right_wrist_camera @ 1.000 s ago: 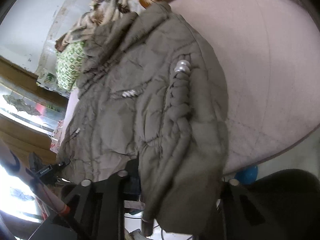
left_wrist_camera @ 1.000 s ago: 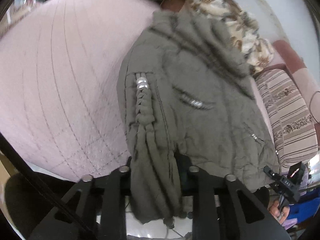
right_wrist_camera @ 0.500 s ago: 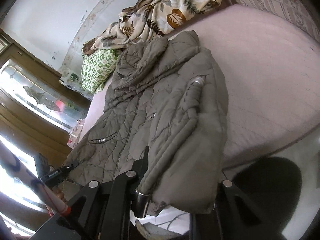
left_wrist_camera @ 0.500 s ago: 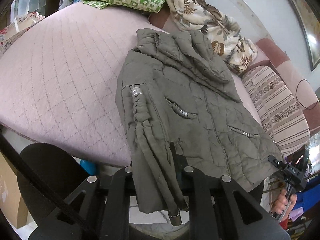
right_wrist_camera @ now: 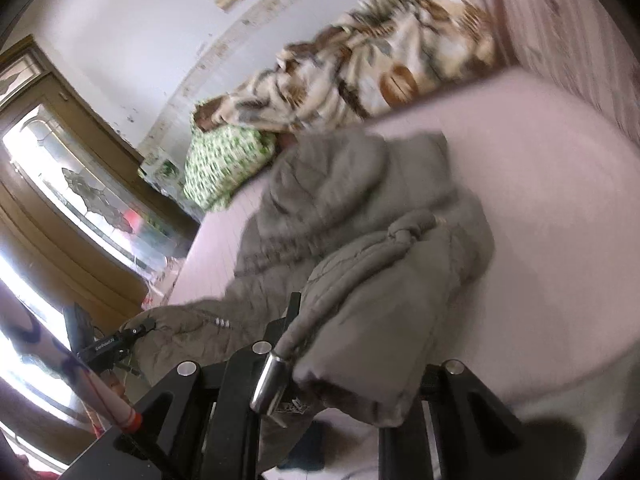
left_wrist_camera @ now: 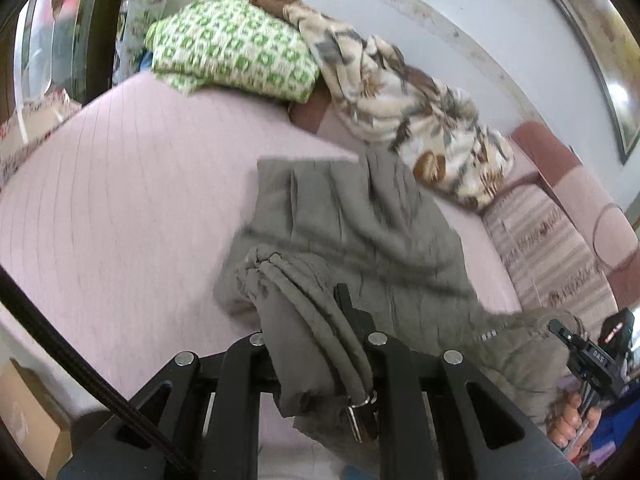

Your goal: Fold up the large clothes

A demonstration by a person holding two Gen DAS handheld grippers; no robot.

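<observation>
- Fingers of the left gripper (left_wrist_camera: 316,350) are clamping the jacket (left_wrist_camera: 360,232) hem; the right gripper (right_wrist_camera: 320,356) is pinching the other hem corner.
- Jacket's long axis is running away from both grippers across the bed (left_wrist_camera: 120,184), hood farthest; each is gripping equally near.

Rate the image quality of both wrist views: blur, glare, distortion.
Left wrist view: motion blur smears the jacket and the quilting lines of the bed; the gripper frame stays sharp; fisheye curves the wall. Right wrist view: stronger blur on the floral blanket and green pillow; the window at left is blown out; dark vignette in the corners.
</observation>
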